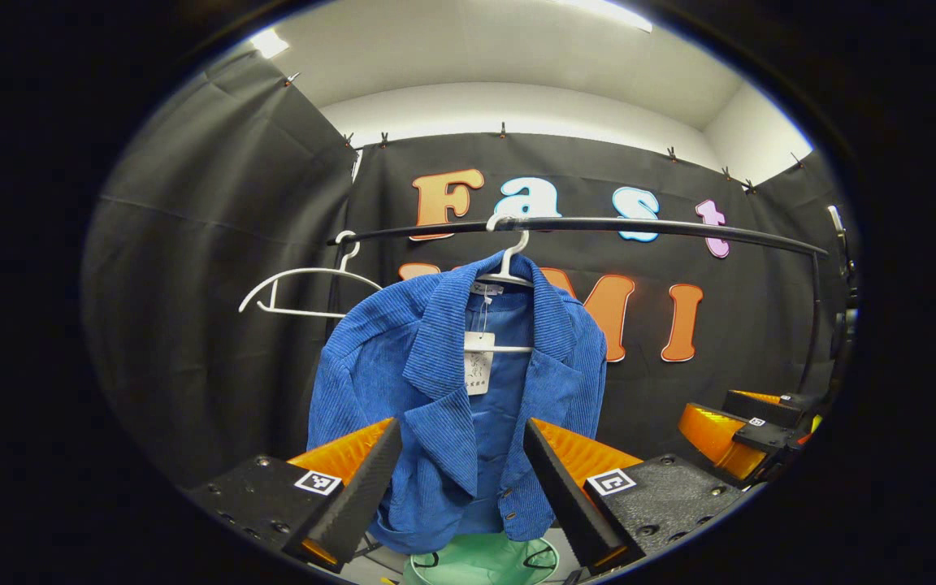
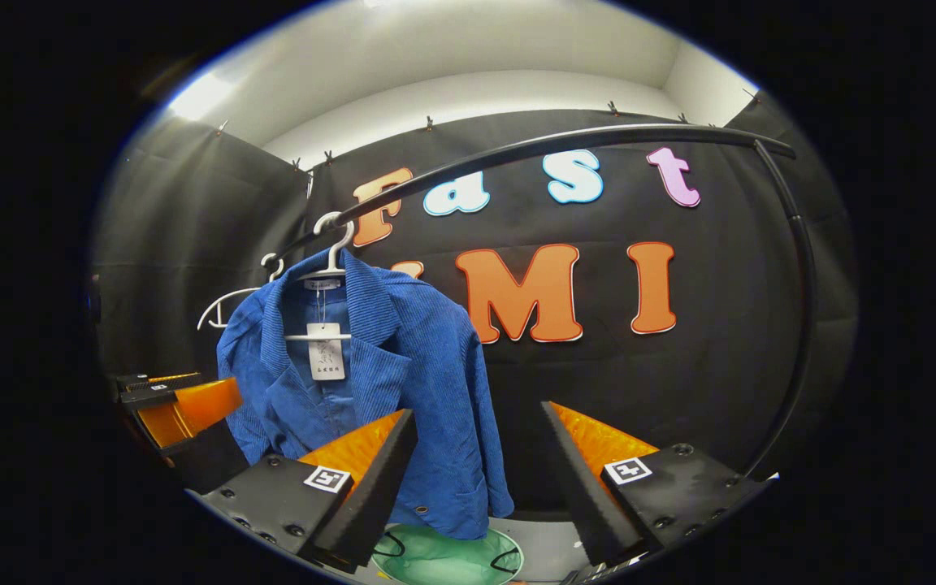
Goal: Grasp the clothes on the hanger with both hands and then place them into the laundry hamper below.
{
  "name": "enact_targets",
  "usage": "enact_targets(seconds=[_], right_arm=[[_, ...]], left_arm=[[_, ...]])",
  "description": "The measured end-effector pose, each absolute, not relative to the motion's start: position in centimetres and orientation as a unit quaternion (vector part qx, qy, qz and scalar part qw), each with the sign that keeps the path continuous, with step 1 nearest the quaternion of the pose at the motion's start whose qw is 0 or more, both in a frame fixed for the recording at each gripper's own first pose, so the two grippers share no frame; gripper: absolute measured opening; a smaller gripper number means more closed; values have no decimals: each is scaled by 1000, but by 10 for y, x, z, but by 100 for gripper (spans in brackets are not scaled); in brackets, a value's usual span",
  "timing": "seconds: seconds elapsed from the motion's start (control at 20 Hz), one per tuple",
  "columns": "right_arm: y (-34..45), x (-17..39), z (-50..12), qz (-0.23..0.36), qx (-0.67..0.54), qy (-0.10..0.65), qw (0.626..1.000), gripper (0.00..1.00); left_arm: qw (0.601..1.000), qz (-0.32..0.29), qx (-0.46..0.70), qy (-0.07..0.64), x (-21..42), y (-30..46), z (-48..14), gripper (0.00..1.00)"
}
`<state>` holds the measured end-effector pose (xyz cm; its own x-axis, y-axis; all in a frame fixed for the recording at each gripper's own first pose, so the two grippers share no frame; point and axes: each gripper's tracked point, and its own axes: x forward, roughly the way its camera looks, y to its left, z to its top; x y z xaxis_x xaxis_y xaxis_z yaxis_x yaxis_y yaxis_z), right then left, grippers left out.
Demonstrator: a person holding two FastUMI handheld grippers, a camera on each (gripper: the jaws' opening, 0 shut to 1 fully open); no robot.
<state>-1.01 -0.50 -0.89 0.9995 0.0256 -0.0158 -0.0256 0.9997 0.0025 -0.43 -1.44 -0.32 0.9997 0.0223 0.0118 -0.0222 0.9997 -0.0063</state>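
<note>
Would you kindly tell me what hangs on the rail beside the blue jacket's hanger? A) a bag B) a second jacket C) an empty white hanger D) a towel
C: an empty white hanger hangs on the rail next to the blue jacket, with nothing draped on it.

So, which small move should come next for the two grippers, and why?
Probably bring both forward to the blue jacket. It hangs on the white hanger above the green hamper, and the left gripper and right gripper are open and short of it, gripping nothing.
</note>
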Motion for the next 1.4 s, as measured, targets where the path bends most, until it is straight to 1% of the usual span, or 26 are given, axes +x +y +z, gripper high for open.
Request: enact_targets(seconds=[0.15, 0.3, 0.35, 0.4, 0.55, 0.6, 0.7, 0.75, 0.85, 0.9, 0.95, 1.0, 1.05, 1.1, 1.15, 1.25, 1.3, 1.35, 1.4], right_arm=[[0, -10, -11, 24, 3, 11, 1000, 98], [3, -12, -13, 34, 2, 11, 999, 98], [3, -13, -13, 37, 2, 10, 999, 98], [4, -13, -14, 41, 3, 10, 999, 98], [14, -9, -19, 56, 10, 12, 998, 98], [18, -7, -22, 61, 10, 15, 998, 98], [25, -2, -23, 67, 9, 18, 998, 98], [28, 1, -24, 69, 9, 18, 997, 100], [34, 9, -28, 69, 11, 24, 997, 98], [37, 12, -31, 70, 14, 29, 997, 98], [42, 17, -33, 71, 19, 33, 997, 98], [45, 22, -35, 70, 23, 36, 997, 98], [48, 27, -37, 70, 26, 38, 996, 98], [51, 32, -40, 67, 28, 40, 997, 90], [54, 37, -41, 67, 28, 41, 997, 89], [62, 49, -44, 65, 28, 40, 997, 89], [66, 56, -45, 63, 28, 40, 997, 97], [70, 62, -45, 63, 28, 39, 997, 89], [74, 69, -46, 62, 27, 39, 997, 89]], left_arm=[[1000, 20, -5, -9, -8, -12, -2, 92], [1000, 28, -9, -9, -8, -11, -2, 92], [999, 31, -8, -8, -7, -10, -2, 95], [999, 33, -7, -7, -5, -10, -2, 92], [999, 35, 0, -11, 3, -10, -3, 92], [999, 37, 0, -9, 6, -8, -5, 95], [999, 36, -2, -7, 12, -9, -7, 95], [999, 36, -1, -7, 15, -8, -7, 92], [999, 40, 1, -3, 24, -3, -13, 92], [999, 39, 2, 2, 29, -3, -17, 95], [999, 38, 0, 5, 34, -2, -19, 95], [999, 36, -1, 6, 38, -1, -21, 92], [999, 34, -1, 8, 43, 1, -23, 92], [999, 32, -1, 10, 51, 4, -25, 92], [999, 30, -1, 12, 57, 7, -27, 92], [1000, 25, -1, 18, 70, 12, -32, 92], [1000, 21, -2, 20, 77, 14, -34, 92], [1000, 18, -4, 21, 83, 16, -35, 92], [1000, 14, -4, 22, 90, 18, -36, 92]])
